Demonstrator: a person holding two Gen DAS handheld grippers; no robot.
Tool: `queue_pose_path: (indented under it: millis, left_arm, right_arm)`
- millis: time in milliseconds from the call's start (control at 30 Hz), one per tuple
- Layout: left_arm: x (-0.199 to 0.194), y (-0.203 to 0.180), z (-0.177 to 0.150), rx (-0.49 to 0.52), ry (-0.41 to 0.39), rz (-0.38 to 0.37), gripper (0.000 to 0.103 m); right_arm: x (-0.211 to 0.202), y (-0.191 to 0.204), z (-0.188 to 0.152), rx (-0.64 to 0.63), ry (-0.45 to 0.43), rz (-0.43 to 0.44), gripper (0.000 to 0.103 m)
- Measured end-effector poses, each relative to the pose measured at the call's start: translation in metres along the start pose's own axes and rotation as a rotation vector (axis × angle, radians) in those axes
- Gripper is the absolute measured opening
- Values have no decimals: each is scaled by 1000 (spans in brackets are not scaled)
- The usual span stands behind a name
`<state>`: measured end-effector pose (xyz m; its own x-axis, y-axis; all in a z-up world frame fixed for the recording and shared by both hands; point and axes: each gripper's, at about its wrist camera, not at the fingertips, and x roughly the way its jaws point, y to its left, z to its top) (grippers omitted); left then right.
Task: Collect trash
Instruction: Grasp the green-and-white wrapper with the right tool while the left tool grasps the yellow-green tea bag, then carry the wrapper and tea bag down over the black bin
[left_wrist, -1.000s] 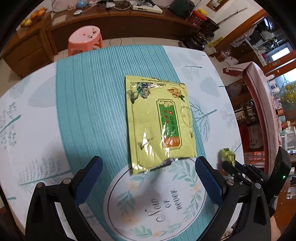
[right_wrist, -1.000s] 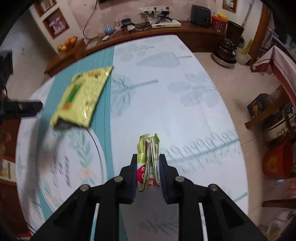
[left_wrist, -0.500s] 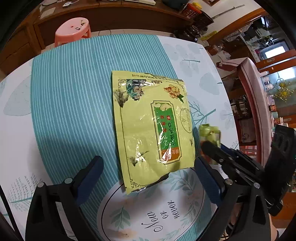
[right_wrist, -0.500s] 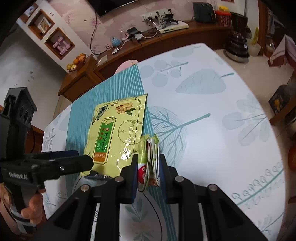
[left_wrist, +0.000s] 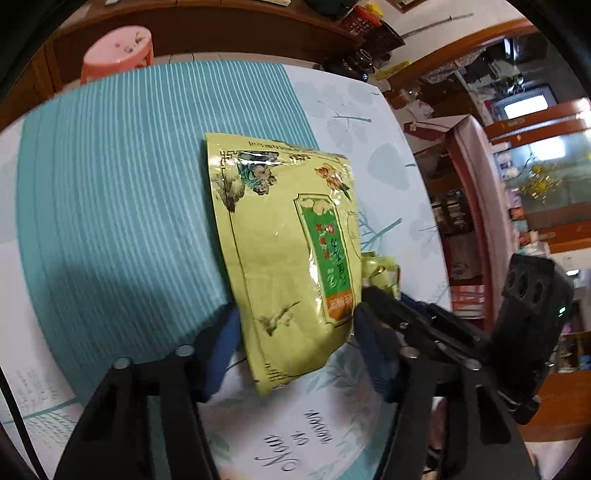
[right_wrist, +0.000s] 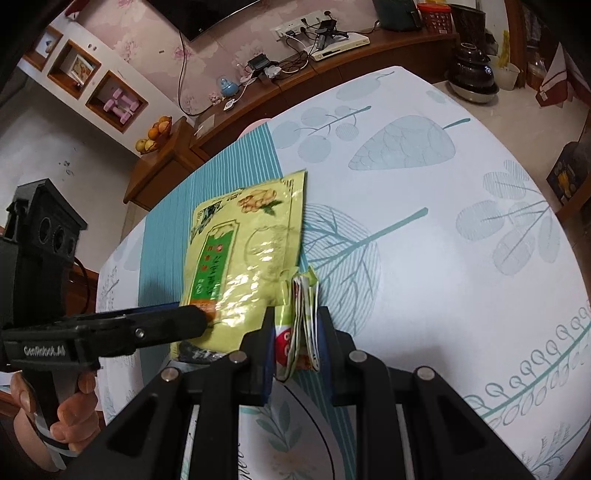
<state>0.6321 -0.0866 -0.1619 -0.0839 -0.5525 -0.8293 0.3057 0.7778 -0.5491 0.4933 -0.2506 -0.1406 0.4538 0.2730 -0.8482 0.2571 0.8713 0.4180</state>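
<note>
Left tool (left_wrist: 295, 325) has its two blue fingers (left_wrist: 221, 343) pressed on both sides of the big yellow bag (left_wrist: 288, 258), so it is holding the bag by its near end. That end bulges up between the fingers, and the far end of the bag reaches away from the tool over the teal striped part of the counter (left_wrist: 110, 184).

Right tool (right_wrist: 297, 332) is squeezed tight on a small folded wrapper (right_wrist: 301, 321). Its fingers (right_wrist: 266, 350) are close together with the wrapper standing up between them. The wrapper is green, white and red.

From the right tool, the yellow bag (right_wrist: 251, 258) lies just ahead and to the left, with its near corner right beside the wrapper. The left tool (right_wrist: 177, 325) comes in from the left side, and a hand (right_wrist: 62, 417) holds its handle low on the left.

From the left tool, the right tool (left_wrist: 399, 310) is just to the right, right beside the bag. A pink stool (left_wrist: 118, 51) sits far ahead, past the counter
</note>
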Motion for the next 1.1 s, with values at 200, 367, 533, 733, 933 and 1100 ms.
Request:
queue_pose_path:
  millis: [200,367,533,733,933,1100]
  left_arm:
    - [5,-6,1,-8,-2,-15,57]
    - [10,-13,3,-21,-12,-26,57]
    - [14,-12,3,-48,-13,28,19]
    - [0,-22,-8,-43,-55,83,5]
    - [-32,-36,-47,-28,-76,140,4]
    - [-57,-65,-105,27,-74,177,4]
  right_arm:
    - [0,0,-1,-1,-4,3,20]
    - [-1,2,-2,-7,-4,10,20]
    - [-1,3,-2,6,-6,21,20]
    - [-4,2,-12,20,7,32,20]
    - [-35,4,-46,35,0,63,20]
    - [-78,-1,-94,44,10,82,20]
